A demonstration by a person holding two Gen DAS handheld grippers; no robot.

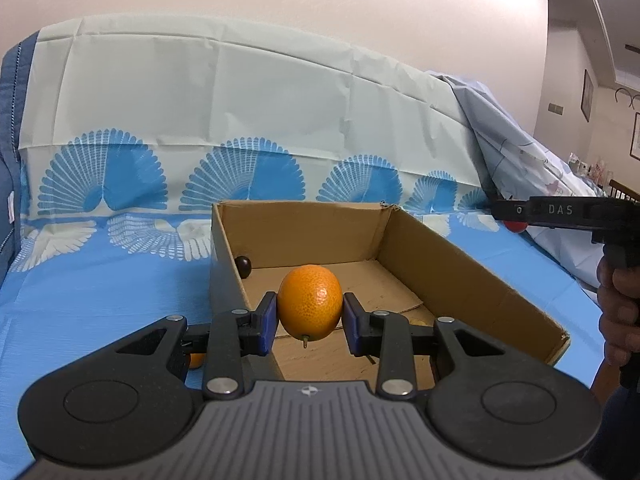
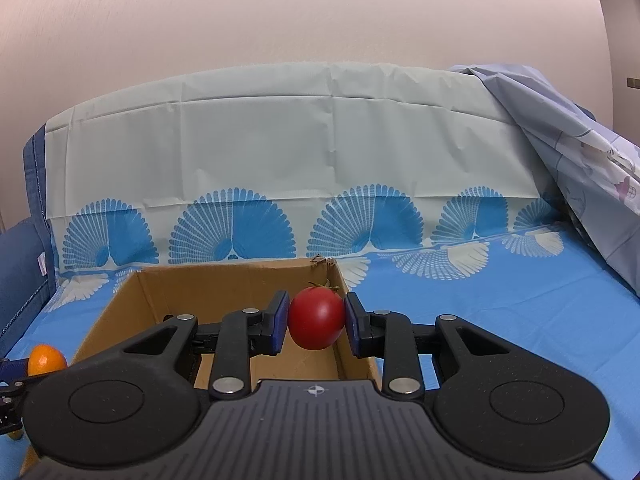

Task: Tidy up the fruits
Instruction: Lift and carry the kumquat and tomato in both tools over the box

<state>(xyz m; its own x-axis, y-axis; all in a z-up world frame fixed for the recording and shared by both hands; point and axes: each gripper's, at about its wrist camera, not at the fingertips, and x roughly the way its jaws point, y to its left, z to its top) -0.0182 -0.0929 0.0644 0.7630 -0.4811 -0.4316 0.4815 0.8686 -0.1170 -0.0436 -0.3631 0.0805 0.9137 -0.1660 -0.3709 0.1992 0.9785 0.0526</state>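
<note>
Left gripper (image 1: 309,322) is clamping the orange (image 1: 310,302), long axis upright, hovering centre-frame over the box (image 1: 460,280). Right gripper (image 2: 316,324) is clamping the tomato (image 2: 316,317) above the box's right wall.
</note>
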